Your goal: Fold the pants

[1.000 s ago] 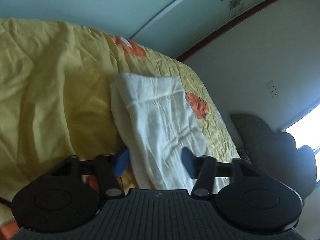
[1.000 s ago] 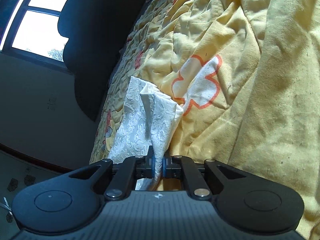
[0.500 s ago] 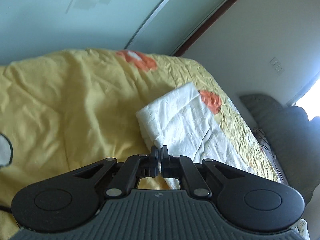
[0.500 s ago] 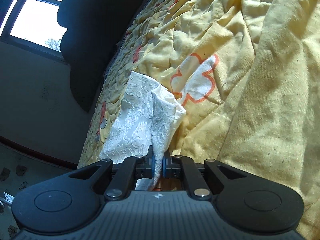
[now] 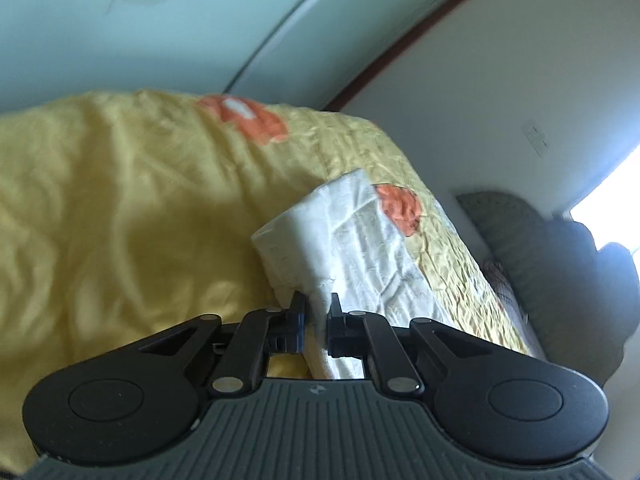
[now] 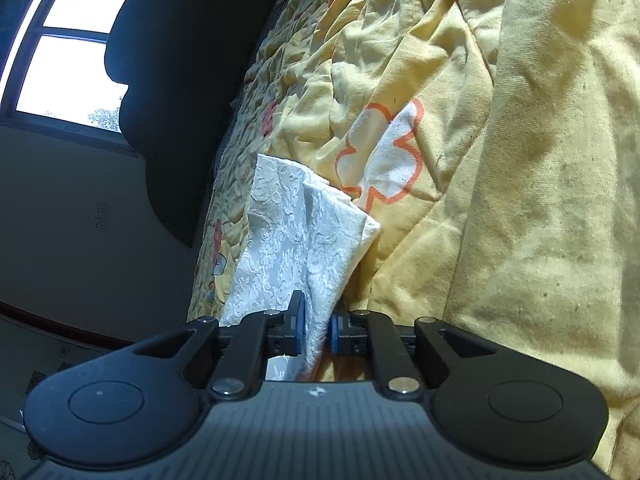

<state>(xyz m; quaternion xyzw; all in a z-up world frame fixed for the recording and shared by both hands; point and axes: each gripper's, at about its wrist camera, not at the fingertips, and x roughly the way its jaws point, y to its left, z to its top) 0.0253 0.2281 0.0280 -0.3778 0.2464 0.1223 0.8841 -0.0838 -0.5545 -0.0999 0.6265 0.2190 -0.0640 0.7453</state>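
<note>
**Both grippers pinched on the white pants over the yellow bedspread**

From my station, the left wrist view showed my left gripper [image 5: 317, 316] clenched on a bunched edge of the white pants [image 5: 360, 236]. The cloth filled the narrow gap between the two fingers, and I could see blue on the pad of the left-hand finger [image 5: 299, 320]. Beyond the grip the pants lay as a folded, textured strip on the yellow bedspread [image 5: 132, 208], running away toward the far edge of the bed, with a thick rolled fold at the far end. An orange flower print [image 5: 400, 214] sat just beside that fold. This view was somewhat blurred, so finer creases were hard to read.

In the right wrist view my right gripper [image 6: 318, 324] was likewise clamped on the pants [image 6: 296, 240]. A pinched ridge of the embossed white fabric rose from between the blue pads [image 6: 335, 334] and spread upward into a loose, standing fold. The crumpled bedspread [image 6: 540, 200] lay touching the fabric on the right, carrying an orange-outlined white flower [image 6: 384, 152] near the top corner of the pants. To the left stood a dark headboard [image 6: 192, 80] against a bright window [image 6: 68, 52].
</note>
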